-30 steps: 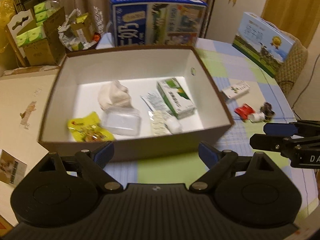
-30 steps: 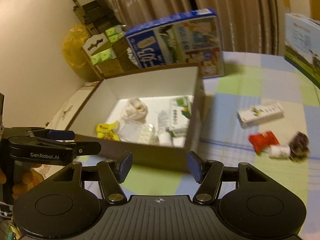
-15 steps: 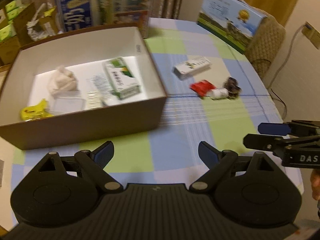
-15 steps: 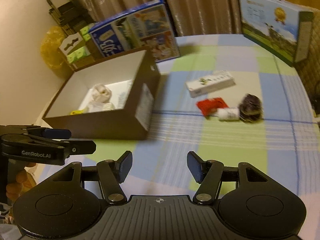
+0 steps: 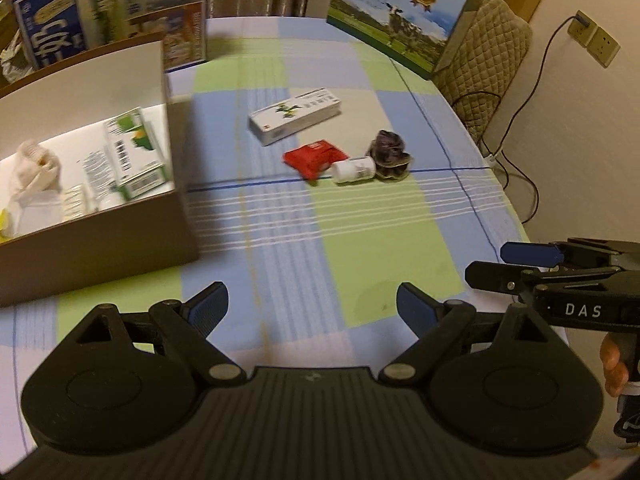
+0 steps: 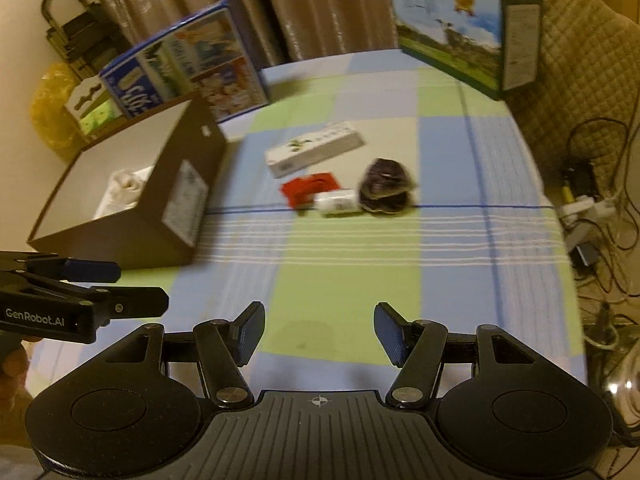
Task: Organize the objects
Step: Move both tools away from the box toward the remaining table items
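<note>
Both tongs, left [image 5: 310,306] and right [image 6: 319,332], spread apart and empty short of four loose items beside the brown box [image 5: 120,248]: best to reach for the red packet [image 5: 314,157] nearest it first, squarely from above.

On the checked tablecloth [image 5: 360,240], the open brown cardboard box [image 5: 100,256] sits left. To its right lies a long white carton [image 5: 296,116] — in front of it, touching in a row: red packet [image 5: 314,157], small white bottle [image 5: 354,169], dark crumpled wrapper [image 5: 389,152].
</note>
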Motion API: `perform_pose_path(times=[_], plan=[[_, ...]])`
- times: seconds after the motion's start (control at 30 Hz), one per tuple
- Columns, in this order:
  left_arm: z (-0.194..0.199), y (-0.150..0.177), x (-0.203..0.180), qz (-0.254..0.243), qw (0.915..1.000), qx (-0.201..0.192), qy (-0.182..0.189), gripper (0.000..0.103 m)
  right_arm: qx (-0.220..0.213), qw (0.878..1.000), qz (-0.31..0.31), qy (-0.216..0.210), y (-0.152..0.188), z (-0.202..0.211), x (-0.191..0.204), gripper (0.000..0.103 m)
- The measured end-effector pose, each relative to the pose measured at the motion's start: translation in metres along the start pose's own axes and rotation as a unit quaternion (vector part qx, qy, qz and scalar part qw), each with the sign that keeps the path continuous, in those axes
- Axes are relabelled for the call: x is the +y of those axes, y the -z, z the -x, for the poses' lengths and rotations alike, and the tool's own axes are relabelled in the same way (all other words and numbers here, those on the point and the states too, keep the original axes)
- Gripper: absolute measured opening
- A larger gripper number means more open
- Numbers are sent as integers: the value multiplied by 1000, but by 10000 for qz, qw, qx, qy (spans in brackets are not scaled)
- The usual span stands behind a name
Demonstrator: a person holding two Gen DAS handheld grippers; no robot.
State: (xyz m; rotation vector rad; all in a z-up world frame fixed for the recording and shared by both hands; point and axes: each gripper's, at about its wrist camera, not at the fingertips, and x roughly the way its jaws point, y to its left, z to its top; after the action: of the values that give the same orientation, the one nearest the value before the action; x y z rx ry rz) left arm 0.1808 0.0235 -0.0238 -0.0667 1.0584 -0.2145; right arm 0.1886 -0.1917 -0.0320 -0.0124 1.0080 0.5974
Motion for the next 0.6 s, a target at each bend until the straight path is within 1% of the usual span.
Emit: perform_pose_path(times=[0.37,0.5,0.6], plan=[[-37,-16,-29,-25,9999,94,-58,89,1,9997,-51,225,-10,-2,-43,58],[-52,-19,-34,-8,9999,126,-116,89,15,9997,13,247,-15,-9,-52,58],[-63,-23,-40,-20,9998,68,-163,88,-35,9994,148,295,-19,-16,-55,58]])
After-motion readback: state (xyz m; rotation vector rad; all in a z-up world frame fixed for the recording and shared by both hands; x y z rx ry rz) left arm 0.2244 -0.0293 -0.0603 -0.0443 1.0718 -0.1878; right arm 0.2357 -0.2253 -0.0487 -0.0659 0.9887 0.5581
